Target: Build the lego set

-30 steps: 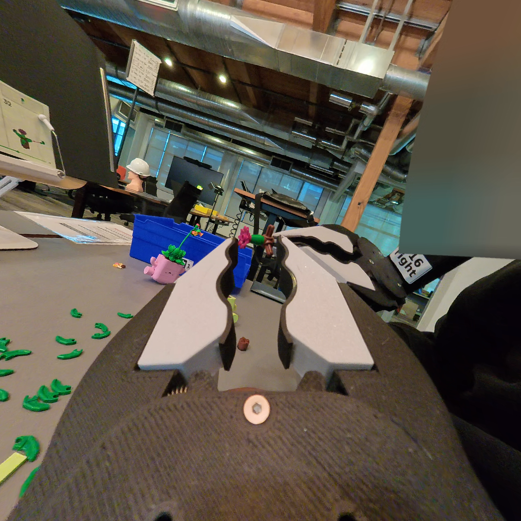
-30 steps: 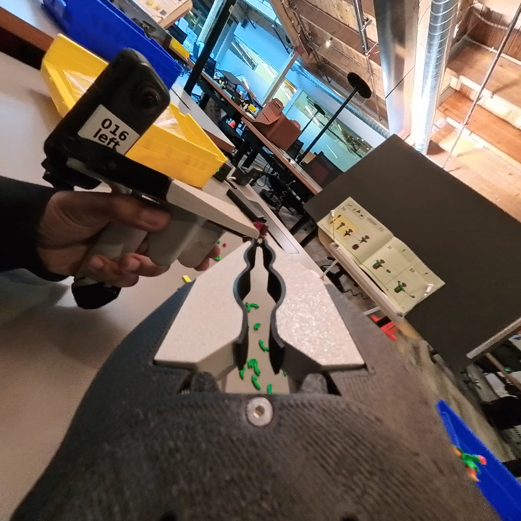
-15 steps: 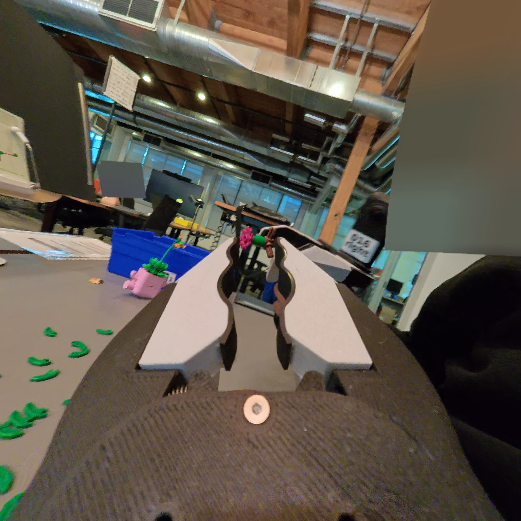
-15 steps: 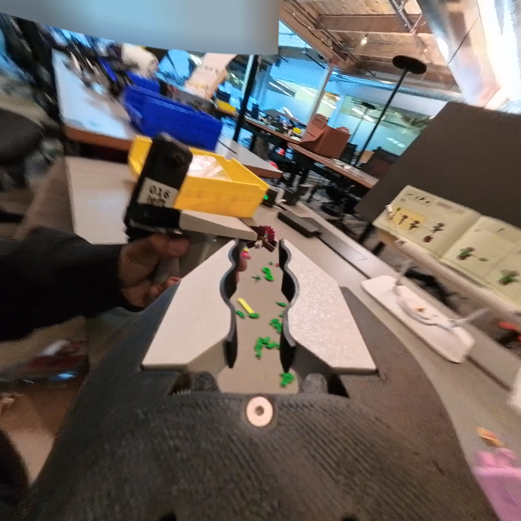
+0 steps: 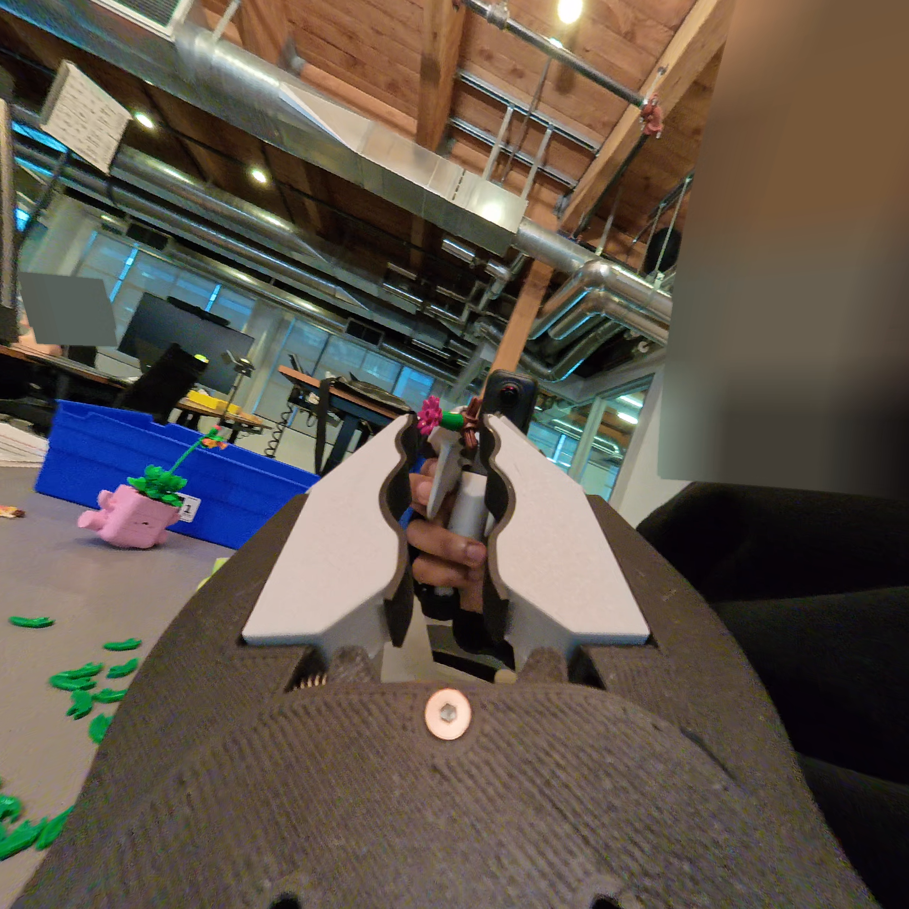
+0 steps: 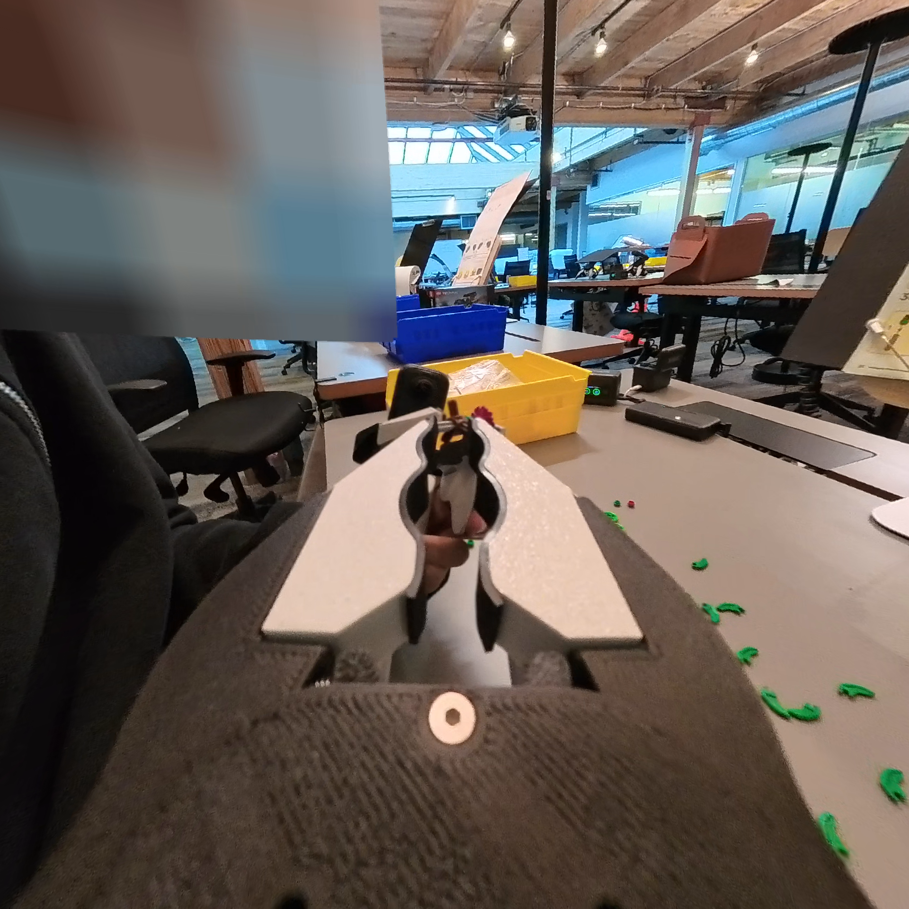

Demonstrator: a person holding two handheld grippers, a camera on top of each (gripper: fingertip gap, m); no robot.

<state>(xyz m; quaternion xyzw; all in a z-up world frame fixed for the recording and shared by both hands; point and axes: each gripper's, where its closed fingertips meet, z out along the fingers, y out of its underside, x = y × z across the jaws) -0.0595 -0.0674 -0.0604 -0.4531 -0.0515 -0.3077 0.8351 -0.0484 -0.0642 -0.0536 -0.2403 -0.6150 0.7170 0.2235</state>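
A small flower stem (image 5: 450, 419) has a magenta bloom, a green middle and a brown end. My left gripper (image 5: 447, 420) is shut on it lengthwise and holds it above the grey table (image 5: 74, 580). My right gripper (image 6: 453, 425) faces the left one head-on, with its jaws narrowed around the brown end (image 6: 455, 412). The bloom (image 6: 486, 415) sticks out to the right of its tips. In the left wrist view one right finger (image 5: 442, 467) and the hand holding that gripper show between my left fingers. A pink pot with a green plant (image 5: 130, 516) stands at the left.
A blue bin (image 5: 147, 457) stands behind the pot. Several green leaf pieces (image 5: 83, 683) lie on the table and also show in the right wrist view (image 6: 787, 708). A yellow bin (image 6: 516, 393), black devices (image 6: 674, 418) and an instruction booklet (image 6: 885, 354) are at the back.
My right gripper swung from the side of the left gripper to face it head-on. Its jaws opened, then narrowed around the stem's brown end. The left gripper tilted upward, still holding the stem.
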